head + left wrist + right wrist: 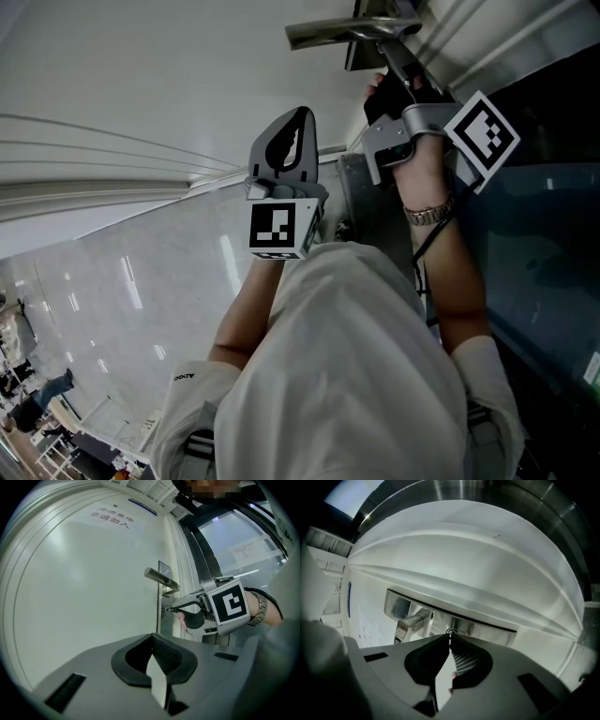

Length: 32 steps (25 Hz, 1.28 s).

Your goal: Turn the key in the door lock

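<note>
Your left gripper [300, 114], jaws closed empty, hangs clear before the flat white door [84, 583]; at the door's right edge, under the steel lever handle [161, 579], your right gripper [172, 608] pinches the small metal key [167, 609] in the lock [455, 630].

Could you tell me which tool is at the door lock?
The right tool, its tips shut on the key in the lock below the handle; the left tool hangs back, shut and empty.
</note>
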{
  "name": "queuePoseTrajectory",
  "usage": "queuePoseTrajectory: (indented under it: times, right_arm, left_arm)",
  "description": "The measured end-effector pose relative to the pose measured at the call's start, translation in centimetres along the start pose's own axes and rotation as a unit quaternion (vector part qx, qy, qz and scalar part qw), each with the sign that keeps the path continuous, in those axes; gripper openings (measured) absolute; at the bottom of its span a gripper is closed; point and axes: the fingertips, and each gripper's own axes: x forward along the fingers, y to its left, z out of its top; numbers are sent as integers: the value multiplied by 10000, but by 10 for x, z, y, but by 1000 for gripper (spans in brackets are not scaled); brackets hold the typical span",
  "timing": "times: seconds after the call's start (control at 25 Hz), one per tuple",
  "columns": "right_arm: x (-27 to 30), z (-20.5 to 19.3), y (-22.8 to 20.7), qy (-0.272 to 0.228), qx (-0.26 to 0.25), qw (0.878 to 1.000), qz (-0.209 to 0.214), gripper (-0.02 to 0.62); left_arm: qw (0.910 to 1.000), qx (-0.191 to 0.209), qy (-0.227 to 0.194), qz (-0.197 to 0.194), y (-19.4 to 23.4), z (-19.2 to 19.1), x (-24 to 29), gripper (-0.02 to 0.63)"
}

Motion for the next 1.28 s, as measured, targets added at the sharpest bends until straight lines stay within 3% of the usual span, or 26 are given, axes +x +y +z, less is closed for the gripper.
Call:
queuePoseTrajectory:
  times: [0.12,0.28,0.4,0.52,0.64,0.72,0.92,1.08,1.16,1.28]
  right_arm:
    - [0,1,3,79,-982,9951,-72,15]
    - [-7,-7,4,178,-2459,9687,-282,102]
    - [-10,-12,13,239,-3703,9277,-421,132]
    - [-14,-15,21,282,-4819,8741,-538,142]
    - [-16,-19,24,394,-5819,8099,-628,146]
    - [-18,-21,24,440,-6476,7572,-722,147]
    - [-23,-24,28,323,-8097,5780,-966,149]
    - [-20,-26,21,525,-8789,4615,-1087,147]
    - [-14,-27,13,697,-8966,4232,-1101,147]
    - [-5,-31,8,825,-9121,3875,-1051,147]
  left_arm:
    - [10000,7,-12,6,-1,1,0,6]
    - [10000,19,2,16,-1,-1,-1,6]
    - [10000,22,4,-8,-2,1,-3,6]
    - [10000,30,11,-42,-6,1,-6,6]
    - [9999,56,7,-89,-10,2,-8,6]
    - [9999,57,-4,-102,-13,2,-8,6]
    - [9999,69,-9,-111,-14,2,-10,6]
    - [9999,71,-16,-116,-14,3,-11,6]
    - [9999,67,-5,-108,-12,0,-9,6]
    - [9999,59,11,-82,-7,-5,-6,6]
